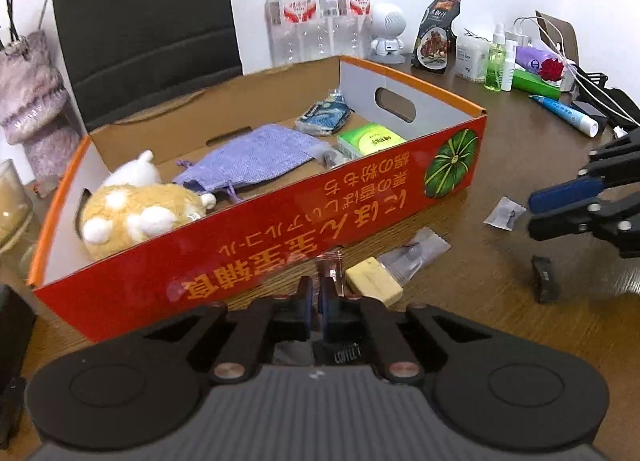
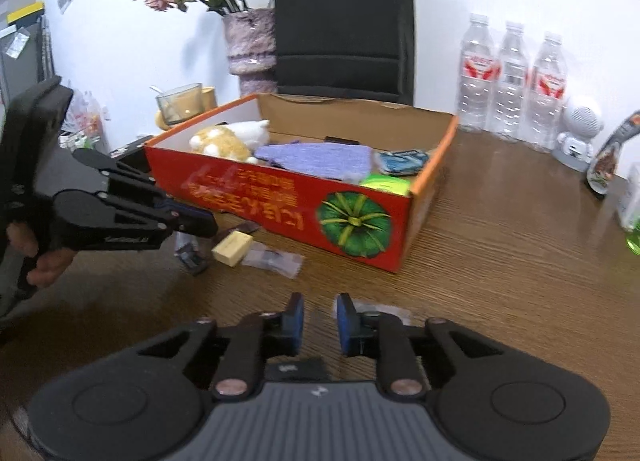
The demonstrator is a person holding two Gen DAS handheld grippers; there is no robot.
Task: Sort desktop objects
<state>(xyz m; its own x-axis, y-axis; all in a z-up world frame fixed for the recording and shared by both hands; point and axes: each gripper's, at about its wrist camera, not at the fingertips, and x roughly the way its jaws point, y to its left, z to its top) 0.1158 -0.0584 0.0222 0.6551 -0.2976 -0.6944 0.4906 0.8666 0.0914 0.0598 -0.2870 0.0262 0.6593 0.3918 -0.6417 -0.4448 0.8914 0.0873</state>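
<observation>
The left gripper (image 1: 320,289) has its fingers pinched on a small reddish packet (image 1: 330,263) beside the red box (image 1: 280,229); the right gripper (image 2: 320,319) keeps a narrow, empty gap above the desk (image 2: 500,261).

Cardboard box (image 1: 280,229): red outer wall with orange lettering, a green pumpkin print (image 1: 451,165), orange rim, brown interior. Plush toy (image 1: 136,209): tan with white spots. Drawstring pouch (image 1: 256,157): lilac. Tissue pack (image 1: 370,139): green. Eraser (image 1: 374,281): pale yellow. Desk (image 2: 500,261): dark brown wood grain. Gripper pads (image 2: 345,325): blue on black fingers. Water bottles (image 2: 512,81): clear, red-and-white labels.
</observation>
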